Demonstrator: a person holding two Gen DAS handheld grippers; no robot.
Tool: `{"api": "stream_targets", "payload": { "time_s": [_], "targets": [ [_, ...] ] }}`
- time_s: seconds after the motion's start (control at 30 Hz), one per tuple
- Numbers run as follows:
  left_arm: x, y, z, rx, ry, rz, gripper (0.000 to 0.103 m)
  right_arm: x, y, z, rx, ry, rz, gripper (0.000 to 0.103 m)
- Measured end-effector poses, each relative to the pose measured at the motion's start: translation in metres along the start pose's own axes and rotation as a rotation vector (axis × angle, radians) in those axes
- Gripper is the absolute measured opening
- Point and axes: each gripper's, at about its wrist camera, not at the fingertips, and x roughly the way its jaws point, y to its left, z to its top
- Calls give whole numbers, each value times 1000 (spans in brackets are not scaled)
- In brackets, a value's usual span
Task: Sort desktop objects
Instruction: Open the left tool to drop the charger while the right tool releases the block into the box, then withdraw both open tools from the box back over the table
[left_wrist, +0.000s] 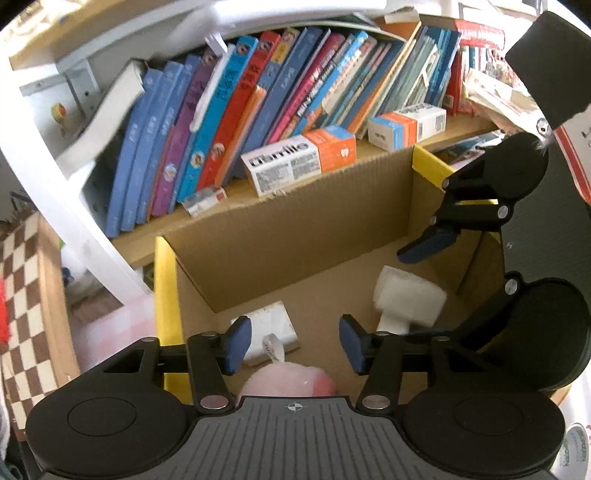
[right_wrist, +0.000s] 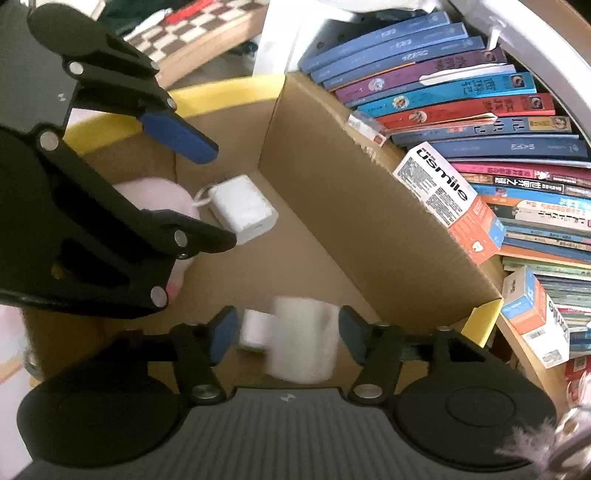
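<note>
An open cardboard box (left_wrist: 295, 236) with yellow taped edges sits below both grippers. On its floor lie a white charger block (right_wrist: 243, 210), a pink plush (left_wrist: 288, 380) with a white loop, and a blurred white adapter-like piece (right_wrist: 303, 339). My left gripper (left_wrist: 295, 345) is open above the plush and the charger block, with nothing between its pads. My right gripper (right_wrist: 288, 338) is open too; the blurred white piece shows between its fingers, loose from the pads. In the left wrist view that piece (left_wrist: 406, 299) is well below the right gripper's blue fingertip (left_wrist: 424, 251).
A shelf of leaning books (left_wrist: 258, 110) stands right behind the box, with toothbrush cartons (left_wrist: 299, 162) lying in front of them. A white shelf post (left_wrist: 66, 206) and a checkered board (left_wrist: 18, 295) are left of the box. More cartons (right_wrist: 532, 314) lie at the box's right corner.
</note>
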Motion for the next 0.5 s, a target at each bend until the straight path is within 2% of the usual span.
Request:
{"api": "stream_targets", "payload": {
  "time_s": [0.07, 0.17, 0.37, 0.5],
  "targets": [
    [-12, -1, -1, 8, -47, 23, 69, -7, 0, -1, 12, -22, -1, 66],
    [-31, -1, -4, 14, -106, 39, 78, -24, -1, -2, 33, -76, -27, 73],
    [-69, 7, -14, -52, -186, 59, 82, -68, -5, -6, 116, -198, -82, 81],
    [-94, 9, -25, -111, -223, 64, 83, -96, 1, -14, 157, -262, -107, 82]
  ]
}}
